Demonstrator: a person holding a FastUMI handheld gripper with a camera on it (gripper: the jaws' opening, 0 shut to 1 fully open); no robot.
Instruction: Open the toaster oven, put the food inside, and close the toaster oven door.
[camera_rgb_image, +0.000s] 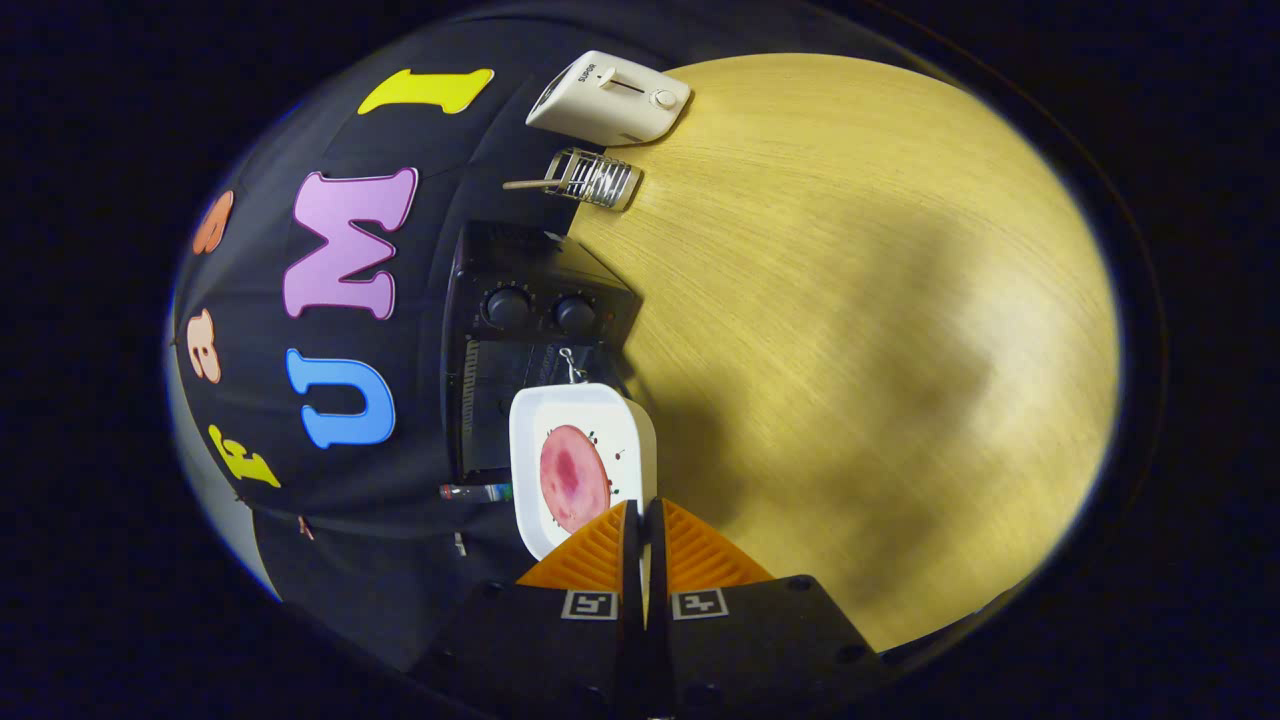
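Between the tool's fingers (643, 520) sits the near rim of a white tray (583, 460) — the fingers are nearly closed and pinch that thin edge from both sides, so the tray is carried on edge with its face turned sideways. On it lies a flat pink disc of food (573, 477), apparently a slice of meat, with small dark flecks around it. The tray looks rigid, smooth and light, probably plastic or glazed ware; held by one rim it will likely want to swing, and the slick surface may let the food slide. A deep, firm pinch on the rim seems right. Just beyond stands the black oven (530, 340), matte metal with two round knobs. Farther off on the pale wood-grain desk (850, 300) are a wire rack (592, 178) and a white toaster (610, 98).
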